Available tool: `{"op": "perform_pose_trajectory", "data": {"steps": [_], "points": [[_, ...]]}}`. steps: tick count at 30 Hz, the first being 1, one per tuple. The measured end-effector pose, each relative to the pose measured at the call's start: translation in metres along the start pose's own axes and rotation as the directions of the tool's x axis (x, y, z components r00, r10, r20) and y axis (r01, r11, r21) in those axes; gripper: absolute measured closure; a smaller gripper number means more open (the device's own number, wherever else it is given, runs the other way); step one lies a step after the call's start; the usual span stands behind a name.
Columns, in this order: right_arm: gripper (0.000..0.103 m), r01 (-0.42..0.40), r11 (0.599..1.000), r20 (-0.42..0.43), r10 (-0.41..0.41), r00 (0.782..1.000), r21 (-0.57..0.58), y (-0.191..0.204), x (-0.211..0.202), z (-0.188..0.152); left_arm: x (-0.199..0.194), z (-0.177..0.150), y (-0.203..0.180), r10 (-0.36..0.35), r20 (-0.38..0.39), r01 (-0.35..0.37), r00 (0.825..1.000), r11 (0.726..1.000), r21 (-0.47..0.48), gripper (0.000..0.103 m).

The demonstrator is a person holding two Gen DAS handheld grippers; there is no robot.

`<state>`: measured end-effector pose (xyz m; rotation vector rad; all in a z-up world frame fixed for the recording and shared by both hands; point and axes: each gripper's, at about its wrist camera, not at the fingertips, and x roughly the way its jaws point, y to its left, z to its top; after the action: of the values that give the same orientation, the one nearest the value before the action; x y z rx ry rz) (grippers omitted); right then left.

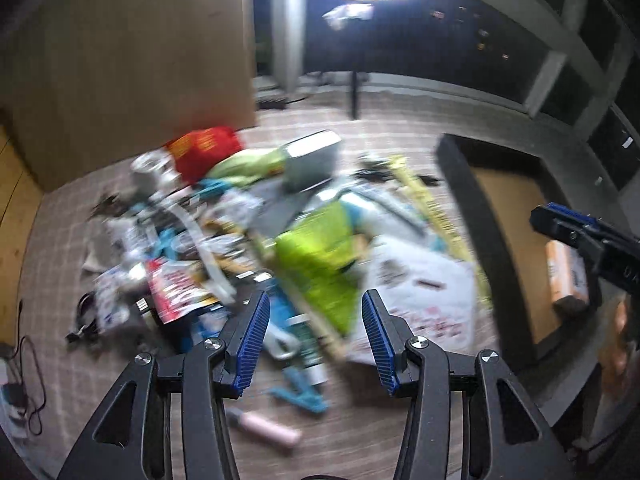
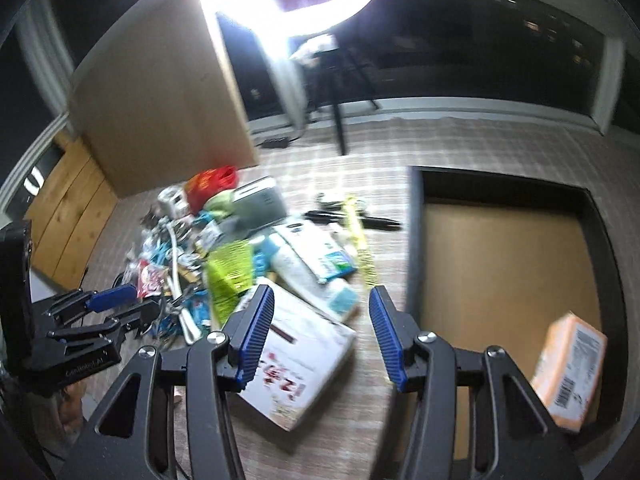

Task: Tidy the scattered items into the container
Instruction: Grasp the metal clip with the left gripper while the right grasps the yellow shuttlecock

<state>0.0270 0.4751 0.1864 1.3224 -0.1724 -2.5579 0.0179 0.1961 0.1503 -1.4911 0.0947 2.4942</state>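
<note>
While both views are smeared by motion, a heap of scattered items [image 1: 248,236] is seen on a pale checked floor [image 2: 360,160], left of a black-walled, brown-bottomed open container [image 2: 508,264]; at the heap's left a red-and-white glossy packet [image 1: 176,292] lies among white cables, then a crinkled lime-green plastic bag [image 1: 320,268], then a flat white cardboard box with red print [image 2: 296,356] nearest the bin; inside the container one orange wrapped rectangular packet [image 2: 568,368] is already lodged. The left gripper [image 1: 316,340] is held spread over the heap with nothing between its ribbed blue pads [image 1: 252,344]; the right gripper [image 2: 322,336] is likewise held wide and empty, above the box's edge and the floor. A slip is judged likely on the smooth, wide box; the limp bag could be snagged on neighbours; tangled cords might be dragged along; a blurred, hasty approach could cause a missed pinch.
</note>
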Motion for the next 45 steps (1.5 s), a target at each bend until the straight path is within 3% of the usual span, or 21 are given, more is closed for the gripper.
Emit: {"op": "perform_pose_trajectory", "data": {"steps": [4,8,18,28,36,39,45], "points": [[0.054,-0.042,0.996,-0.059,0.038,0.998,-0.081,0.03,0.027,0.007,0.005,-0.01,0.036,0.041,-0.024,-0.042,0.999,0.998,-0.042,0.057],[0.054,-0.045,0.984,-0.107,0.026,0.994,-0.174,0.061,0.059,0.011,0.013,-0.019,0.056,0.061,-0.044,-0.063,0.997,0.996,-0.056,0.059],[0.054,-0.097,0.952,-0.237,0.027,0.971,-0.289,0.102,0.133,0.011,0.039,-0.02,0.058,0.052,-0.084,-0.056,0.995,0.997,-0.048,0.059],[0.054,-0.113,0.952,-0.288,0.028,0.957,-0.284,0.099,0.168,0.014,0.069,-0.014,0.05,0.056,-0.107,-0.061,0.993,0.997,-0.04,0.059],[0.054,-0.141,0.952,-0.326,0.046,0.944,-0.273,0.102,0.191,0.014,0.083,-0.016,0.055,0.041,-0.132,-0.051,0.99,0.996,-0.076,0.076],[0.064,-0.169,0.957,-0.328,0.086,0.941,-0.234,0.098,0.193,0.016,0.082,-0.015,0.059,0.024,-0.128,-0.035,0.992,0.995,-0.088,0.086],[0.071,-0.213,0.966,-0.305,0.162,0.939,-0.144,0.088,0.183,0.026,0.071,-0.014,0.072,-0.021,-0.108,0.005,0.994,0.99,-0.141,0.086]]}}
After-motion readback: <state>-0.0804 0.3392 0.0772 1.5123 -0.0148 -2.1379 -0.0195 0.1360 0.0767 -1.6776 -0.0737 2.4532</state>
